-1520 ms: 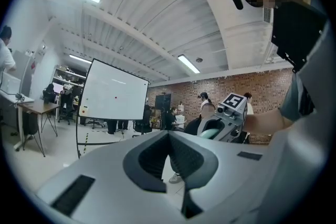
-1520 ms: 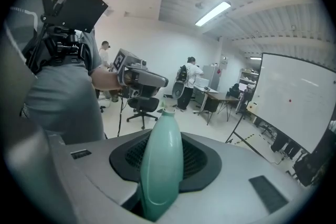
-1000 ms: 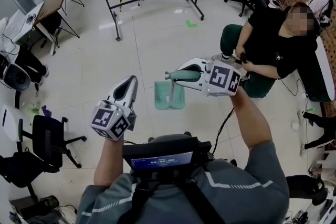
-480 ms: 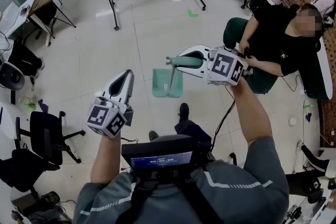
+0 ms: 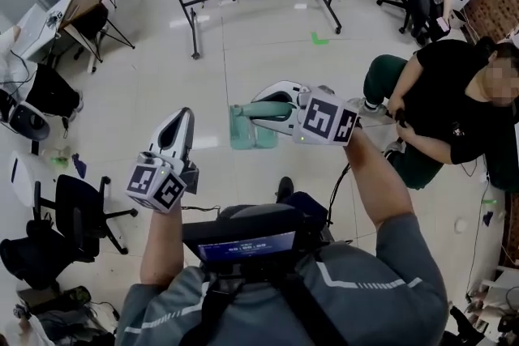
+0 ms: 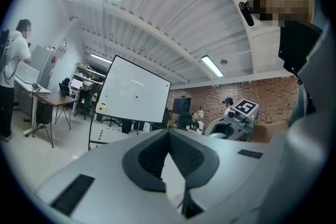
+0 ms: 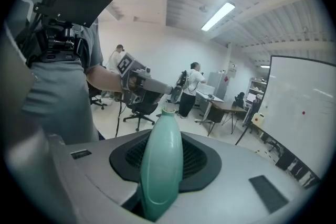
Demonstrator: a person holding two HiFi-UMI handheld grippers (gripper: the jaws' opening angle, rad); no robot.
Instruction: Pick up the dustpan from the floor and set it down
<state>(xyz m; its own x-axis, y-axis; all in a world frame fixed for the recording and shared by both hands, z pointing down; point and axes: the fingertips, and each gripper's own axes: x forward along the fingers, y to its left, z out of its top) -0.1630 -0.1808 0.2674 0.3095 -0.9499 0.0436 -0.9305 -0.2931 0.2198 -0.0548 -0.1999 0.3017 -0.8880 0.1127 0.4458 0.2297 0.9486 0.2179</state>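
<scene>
Above the floor, the green dustpan hangs from the right tongs.
At frame centre its handle is pinched lengthwise along these tongs, with the pan below their tips; the left tongs, at lower left, are pressed together and empty.

The person wears a grey short-sleeved top with a thin pale stripe along each shoulder, crossed by black harness straps. A black box with a blue-lit screen sits on the chest, and one black shoe shows beneath it. The left hand-held gripper and the right hand-held gripper share a smooth white shell that narrows toward the tip, lined inside with dark ribbed pads. Each carries a white marker cube printed with black squares. A thin black cable trails from the right one.
</scene>
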